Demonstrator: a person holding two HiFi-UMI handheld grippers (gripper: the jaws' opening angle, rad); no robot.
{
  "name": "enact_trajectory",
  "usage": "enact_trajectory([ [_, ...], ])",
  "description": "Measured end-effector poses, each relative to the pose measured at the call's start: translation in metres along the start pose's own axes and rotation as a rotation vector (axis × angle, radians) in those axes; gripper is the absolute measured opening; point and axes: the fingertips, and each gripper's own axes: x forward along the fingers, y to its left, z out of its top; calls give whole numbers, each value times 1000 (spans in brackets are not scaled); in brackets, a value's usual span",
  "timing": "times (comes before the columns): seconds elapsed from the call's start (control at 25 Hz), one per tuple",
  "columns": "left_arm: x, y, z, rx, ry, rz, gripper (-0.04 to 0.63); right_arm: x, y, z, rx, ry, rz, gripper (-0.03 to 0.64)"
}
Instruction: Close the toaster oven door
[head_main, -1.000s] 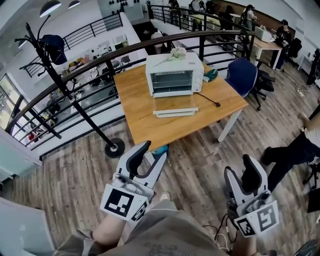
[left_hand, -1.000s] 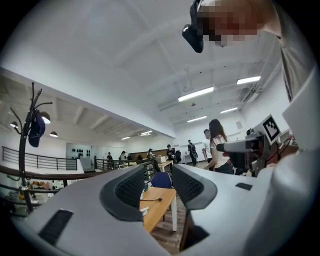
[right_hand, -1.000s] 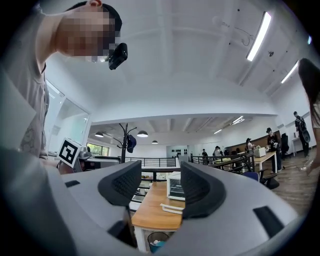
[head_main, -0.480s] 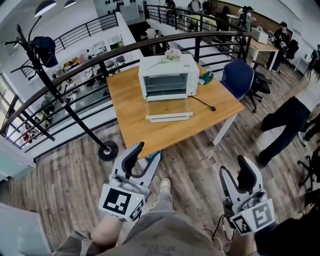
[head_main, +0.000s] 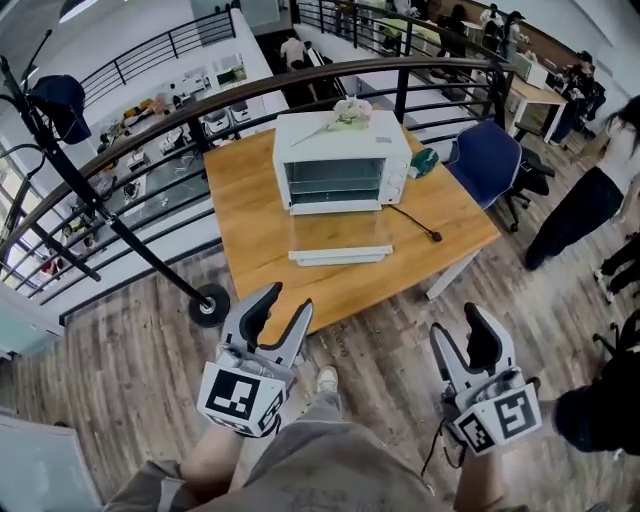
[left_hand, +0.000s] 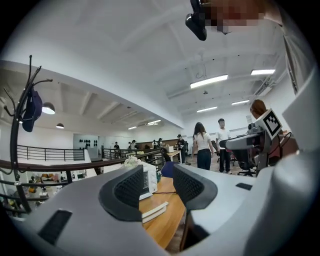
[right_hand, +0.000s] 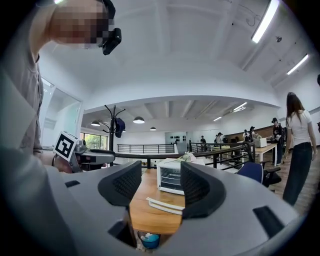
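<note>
A white toaster oven (head_main: 343, 162) stands on the far half of a wooden table (head_main: 262, 225), with its door (head_main: 341, 255) dropped flat open toward me. It also shows small between the jaws as the toaster oven (right_hand: 170, 184) and the toaster oven (left_hand: 148, 179). My left gripper (head_main: 276, 314) is open and empty, short of the table's near edge. My right gripper (head_main: 462, 342) is open and empty too, lower right, over the floor.
A black cable (head_main: 415, 220) runs from the oven across the table. White flowers (head_main: 347, 109) lie on the oven's top. A blue chair (head_main: 486, 155) stands at the table's right, a coat stand (head_main: 208, 305) at its left, a curved railing (head_main: 200, 110) behind. People stand at the right.
The table and oven have drawn nearer and sit a little lower in the head view. Both grippers stay open, held close to my body. A person at the right has walked on.
</note>
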Motion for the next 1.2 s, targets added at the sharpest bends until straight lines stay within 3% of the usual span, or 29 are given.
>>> enact_trajectory([
  [0.4,103,78,-83,-10,192,-6,195,134,-55,-67,53,178,-12,244],
  [0.56,130,103,-123,-51,281,-13,195,174,-76,-101,107,254,-42,244],
  [0.92,170,133,-202,-98,423,-26,195,226,-113,-191,177,454,-114,244],
  [1.2,175,142,-258,-120,504,-7,195,247,-130,-250,207,539,-124,244],
])
